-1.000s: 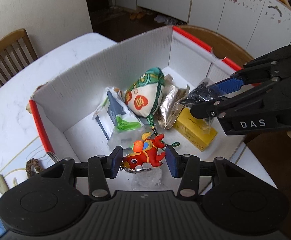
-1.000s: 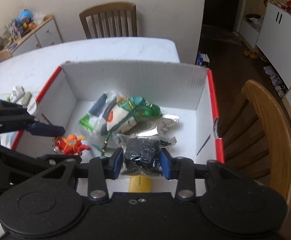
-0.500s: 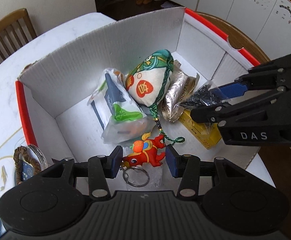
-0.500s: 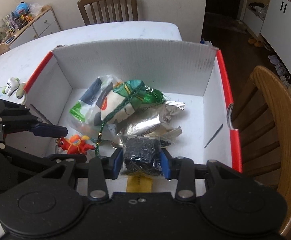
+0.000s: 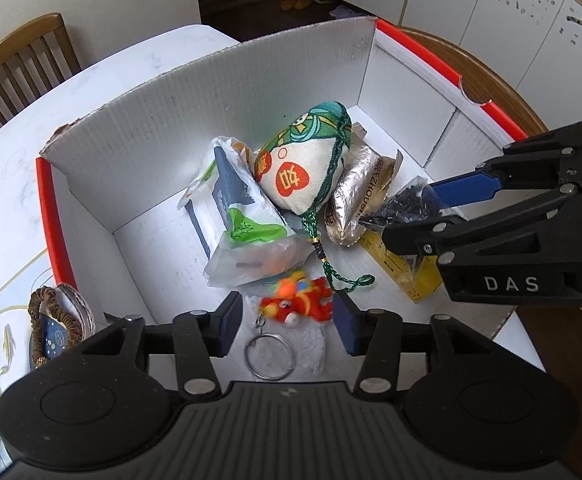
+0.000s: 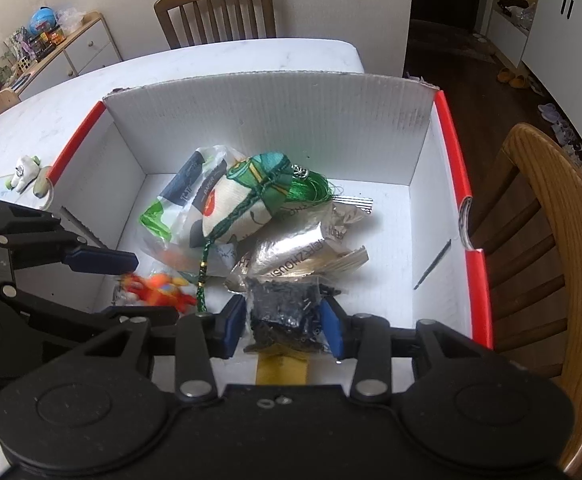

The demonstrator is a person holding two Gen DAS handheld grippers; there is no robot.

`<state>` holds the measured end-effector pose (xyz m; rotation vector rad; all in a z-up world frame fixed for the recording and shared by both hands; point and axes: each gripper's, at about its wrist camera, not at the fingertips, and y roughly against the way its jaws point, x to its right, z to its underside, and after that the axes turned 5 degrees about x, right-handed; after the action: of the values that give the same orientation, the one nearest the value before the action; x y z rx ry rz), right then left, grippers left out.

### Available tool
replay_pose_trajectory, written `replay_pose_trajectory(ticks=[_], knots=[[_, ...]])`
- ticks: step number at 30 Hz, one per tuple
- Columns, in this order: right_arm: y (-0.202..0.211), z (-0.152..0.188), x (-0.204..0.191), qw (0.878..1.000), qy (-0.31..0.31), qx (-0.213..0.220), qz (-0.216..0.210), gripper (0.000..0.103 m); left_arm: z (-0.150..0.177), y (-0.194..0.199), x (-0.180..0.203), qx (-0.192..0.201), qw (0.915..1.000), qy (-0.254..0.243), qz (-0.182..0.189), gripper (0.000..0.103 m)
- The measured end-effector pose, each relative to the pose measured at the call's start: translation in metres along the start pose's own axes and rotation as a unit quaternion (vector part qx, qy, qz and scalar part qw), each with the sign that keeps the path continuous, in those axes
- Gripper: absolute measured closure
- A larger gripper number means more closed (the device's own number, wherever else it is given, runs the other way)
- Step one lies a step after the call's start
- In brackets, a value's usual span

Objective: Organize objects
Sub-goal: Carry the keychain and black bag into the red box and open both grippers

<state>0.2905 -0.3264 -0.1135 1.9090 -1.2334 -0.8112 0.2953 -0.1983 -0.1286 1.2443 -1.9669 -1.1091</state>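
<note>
A white corrugated box (image 5: 211, 100) with red edges holds a tissue pack (image 5: 243, 220), a green-and-cream pouch (image 5: 303, 168), a silver foil pack (image 5: 355, 204) and a yellow carton (image 5: 407, 276). My left gripper (image 5: 287, 312) hangs low over the box floor, its jaws opening. The red-orange toy keychain (image 5: 297, 302) is blurred between them with gaps on both sides, its ring (image 5: 269, 358) below. My right gripper (image 6: 283, 316) holds a clear bag of black pieces (image 6: 283, 304) above the yellow carton. Its jaws are easing open, the bag still touching both pads.
The box stands on a white table (image 6: 231, 56). A beaded bracelet on a small dish (image 5: 51, 320) lies left of the box, and a small white toy (image 6: 23, 176) sits on the table. Wooden chairs stand at the far side (image 6: 215, 8) and the right (image 6: 551, 240).
The left jaws have spread apart and the red toy has slipped from their grip, now blurred and a little lower. The right gripper's bag stays between its pads.
</note>
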Motion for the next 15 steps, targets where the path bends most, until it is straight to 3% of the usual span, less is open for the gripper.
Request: replay_pose_trajectory(ticks=[13, 15], knots=[[0.039, -0.003, -0.004, 0.999, -0.003, 0.03, -0.018, 0.052, 0.003, 0.035, -0.002, 0.045, 0.9988, 0.015, 0.008, 0.047], [0.047, -0.003, -0.005, 0.999, -0.004, 0.036, -0.02, 0.049, 0.003, 0.044, -0.003, 0.057, 0.9982, 0.016, 0.008, 0.042]])
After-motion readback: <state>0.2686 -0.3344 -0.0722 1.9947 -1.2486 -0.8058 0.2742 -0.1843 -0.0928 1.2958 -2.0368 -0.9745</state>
